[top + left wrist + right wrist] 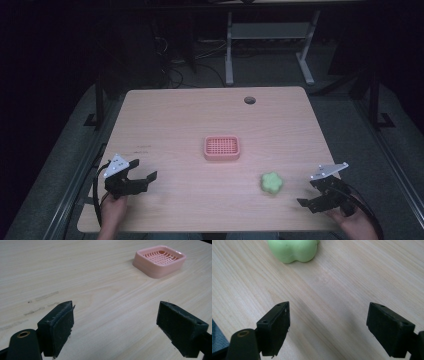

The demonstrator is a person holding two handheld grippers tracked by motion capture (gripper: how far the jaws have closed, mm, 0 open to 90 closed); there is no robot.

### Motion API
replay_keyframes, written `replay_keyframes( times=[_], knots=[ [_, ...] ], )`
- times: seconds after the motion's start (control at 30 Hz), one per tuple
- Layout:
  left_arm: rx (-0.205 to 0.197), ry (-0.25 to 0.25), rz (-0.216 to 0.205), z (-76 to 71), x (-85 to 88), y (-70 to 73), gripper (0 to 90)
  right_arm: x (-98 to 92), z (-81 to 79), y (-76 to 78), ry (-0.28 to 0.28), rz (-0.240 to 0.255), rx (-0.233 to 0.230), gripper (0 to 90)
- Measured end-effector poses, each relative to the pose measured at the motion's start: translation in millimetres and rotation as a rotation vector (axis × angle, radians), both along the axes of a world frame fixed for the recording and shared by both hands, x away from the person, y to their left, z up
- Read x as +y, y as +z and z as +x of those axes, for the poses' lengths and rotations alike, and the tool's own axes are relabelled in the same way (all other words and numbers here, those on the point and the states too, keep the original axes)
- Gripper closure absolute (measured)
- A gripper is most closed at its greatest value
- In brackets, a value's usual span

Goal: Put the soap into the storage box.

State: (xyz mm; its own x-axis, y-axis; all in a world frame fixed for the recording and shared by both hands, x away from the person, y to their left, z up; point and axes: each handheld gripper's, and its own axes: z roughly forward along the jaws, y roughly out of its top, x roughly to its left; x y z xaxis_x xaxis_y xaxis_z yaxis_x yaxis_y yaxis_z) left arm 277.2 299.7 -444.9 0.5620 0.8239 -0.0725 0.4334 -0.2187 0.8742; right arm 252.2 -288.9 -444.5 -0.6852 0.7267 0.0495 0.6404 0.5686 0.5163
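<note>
Lower right of the high view: right gripper (312, 200), jaws spread wide and holding nothing, near the table's front edge and close to its right edge
Lower left of the high view: left gripper (142, 177), jaws likewise spread and empty, just inside the left edge of the table (175, 115)
Green soap: (272, 183) a lobed green lump lying flat on the wood, just left of the right gripper; in the right gripper view it sits at the top left of the frame (293, 250), ahead of the jaws and left of the gap between them, apart from both
Pink soap dish: (222, 148) a slotted tray near the middle of the table, up and left of the soap, well apart from both grippers; upper right of the left gripper view (160, 260)
Open room: bare wood lies between each gripper and the dish, and between soap and dish
Far edge: a round cable hole (249, 100) sits near the back of the tabletop, right of centre
</note>
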Motion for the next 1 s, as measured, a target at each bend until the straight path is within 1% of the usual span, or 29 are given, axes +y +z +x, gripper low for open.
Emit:
replay_keyframes(
  times=[0.03, 0.07, 0.1, 0.2, 0.23, 0.3, 0.37, 0.43, 0.5, 0.57, 0.63, 0.67, 0.73, 0.77, 0.87, 0.93, 0.97, 1.0],
  knots=[
    [-0.004, 0.002, -0.002, 0.5, -0.3, 0.4, 14.0, -1.4, 0.3, -1.8, 0.0, -0.008, 0.01, 18.8],
    [-0.004, 0.002, -0.002, 0.5, -0.3, 0.4, 14.0, -1.4, 0.3, -1.8, 0.0, -0.008, 0.01, 18.8],
    [-0.002, 0.001, -0.004, 1.0, -0.4, 0.1, 14.1, -4.1, -0.2, -3.7, -0.008, -0.011, 0.032, 20.0],
    [0.0, -0.007, -0.015, 1.2, -1.6, -0.6, 14.1, -6.9, -1.7, -4.3, -0.012, -0.008, 0.035, 20.1],
    [0.0, -0.01, -0.009, 1.0, -2.0, -0.7, 14.1, -8.0, -3.0, -2.8, -0.018, -0.001, 0.034, 20.1],
    [-0.003, -0.014, -0.002, 1.5, -2.8, -0.8, 14.1, -7.6, -3.9, -1.2, -0.016, -0.006, 0.034, 20.1],
    [-0.006, -0.013, -0.005, 1.9, -3.2, -1.1, 14.0, -5.8, -5.1, 1.4, -0.013, -0.01, 0.025, 19.8],
    [-0.006, -0.013, 0.007, 2.8, -3.1, -1.5, 14.0, -2.0, -7.6, 4.2, -0.013, -0.01, 0.018, 19.6],
    [-0.007, -0.014, 0.011, 2.7, -3.0, -1.2, 14.1, 0.7, -7.4, 4.7, 0.003, -0.011, 0.019, 19.6],
    [-0.007, -0.012, 0.008, 2.4, -3.3, -1.1, 14.1, 2.6, -7.0, 4.9, 0.004, -0.018, 0.02, 19.5],
    [-0.008, -0.015, 0.02, 2.4, -3.4, -1.0, 14.0, 5.8, -5.9, 5.9, 0.015, -0.023, 0.024, 19.2],
    [-0.008, -0.011, 0.019, 2.6, -3.9, -1.4, 14.0, 7.0, -4.7, 5.8, 0.022, -0.027, 0.022, 18.8],
    [-0.005, -0.011, 0.028, 3.3, -4.5, -1.7, 14.0, 8.3, -2.8, 5.7, 0.023, -0.033, 0.033, 18.9],
    [-0.005, -0.013, 0.039, 3.9, -4.5, -2.2, 14.0, 11.1, 0.6, 6.4, 0.028, -0.043, 0.042, 18.8],
    [-0.002, -0.009, 0.036, 3.5, -4.6, -2.5, 14.1, 14.2, 4.1, 8.4, 0.038, -0.049, 0.047, 18.9],
    [-0.005, -0.01, 0.025, 2.1, -4.1, -1.8, 14.0, 20.2, 7.3, 14.0, 0.058, -0.069, 0.044, 19.1],
    [-0.009, -0.011, 0.024, 1.2, -3.5, -1.1, 14.0, 20.2, 7.3, 14.0, 0.058, -0.069, 0.044, 19.1],
    [-0.017, -0.01, 0.017, -0.7, -2.5, 0.5, 14.0, 24.2, 8.9, 18.3, 0.059, -0.081, 0.04, 18.9]
  ],
)
